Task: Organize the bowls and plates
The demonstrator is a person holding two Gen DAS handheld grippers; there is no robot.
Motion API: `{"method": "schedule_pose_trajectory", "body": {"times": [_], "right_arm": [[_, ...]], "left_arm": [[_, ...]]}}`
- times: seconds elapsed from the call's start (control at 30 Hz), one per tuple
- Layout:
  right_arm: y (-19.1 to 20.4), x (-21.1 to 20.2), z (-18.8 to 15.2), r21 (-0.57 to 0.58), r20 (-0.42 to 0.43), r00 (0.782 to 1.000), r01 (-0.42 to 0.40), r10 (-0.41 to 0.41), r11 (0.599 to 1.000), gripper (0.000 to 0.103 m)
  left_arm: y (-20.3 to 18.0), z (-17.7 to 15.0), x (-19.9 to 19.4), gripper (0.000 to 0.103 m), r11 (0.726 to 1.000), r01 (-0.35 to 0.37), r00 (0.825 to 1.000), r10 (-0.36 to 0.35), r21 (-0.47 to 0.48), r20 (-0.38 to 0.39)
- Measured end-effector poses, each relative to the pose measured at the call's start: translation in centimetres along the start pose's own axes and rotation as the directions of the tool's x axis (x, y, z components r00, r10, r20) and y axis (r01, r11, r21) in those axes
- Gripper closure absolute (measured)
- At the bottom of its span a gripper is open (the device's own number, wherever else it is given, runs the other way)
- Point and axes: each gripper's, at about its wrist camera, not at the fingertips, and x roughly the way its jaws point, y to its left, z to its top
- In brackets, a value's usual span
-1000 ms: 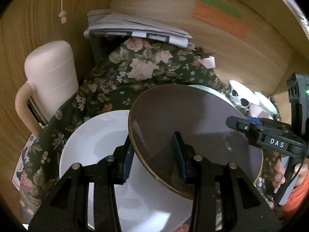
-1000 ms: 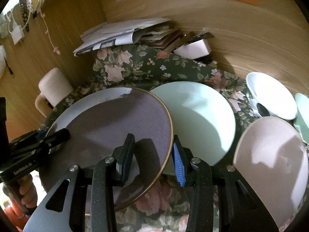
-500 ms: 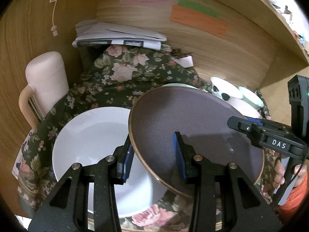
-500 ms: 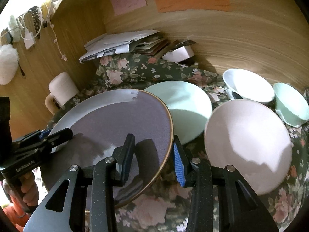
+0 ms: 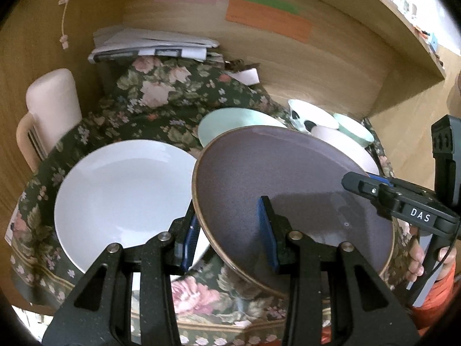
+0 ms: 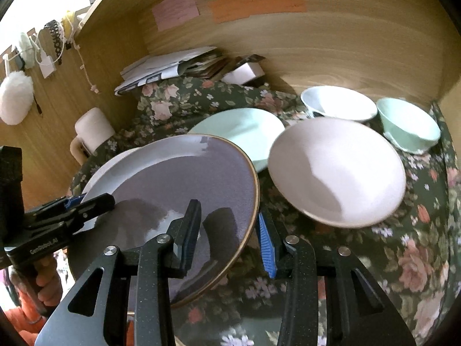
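The purple plate (image 5: 288, 190) is clamped at opposite rims by left gripper (image 5: 230, 232) and right gripper (image 6: 227, 235); the white plate (image 5: 121, 190) lies at nine o'clock.

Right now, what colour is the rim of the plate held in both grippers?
Thin golden-brown rim on the matte purple-grey plate; clearest in the left wrist view.

The right claw (image 5: 371, 186) carries a white label reading "DAS". The left claw (image 6: 86, 204) has "GenRobot.AI" printed along its body. Writing on the wall notes (image 5: 268, 18) is illegible.
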Motion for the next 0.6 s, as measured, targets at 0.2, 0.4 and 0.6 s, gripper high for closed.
{"method": "schedule_pose_trajectory", "body": {"times": [0.2,0.4,0.6], "right_arm": [[-0.7,-0.7,-1.4,0.012,-0.008,1.0,0.021,-0.021,1.0,0.068],[-1.4,-1.1,-2.7,0.041,-0.02,0.999,0.027,-0.026,0.999,0.068],[-2.2,-0.9,-3.8,0.067,-0.039,0.998,0.044,-0.042,0.997,0.068]], "left_arm": [[-0.9,-0.6,-0.1,0.064,1.0,0.018,1.0,-0.018,0.023,-0.021],[-1.4,-1.3,-0.1,0.064,0.999,0.041,0.998,-0.04,0.031,-0.042],[-1.9,-1.9,0.2,0.064,0.998,0.048,0.997,-0.045,0.05,-0.062]]}}
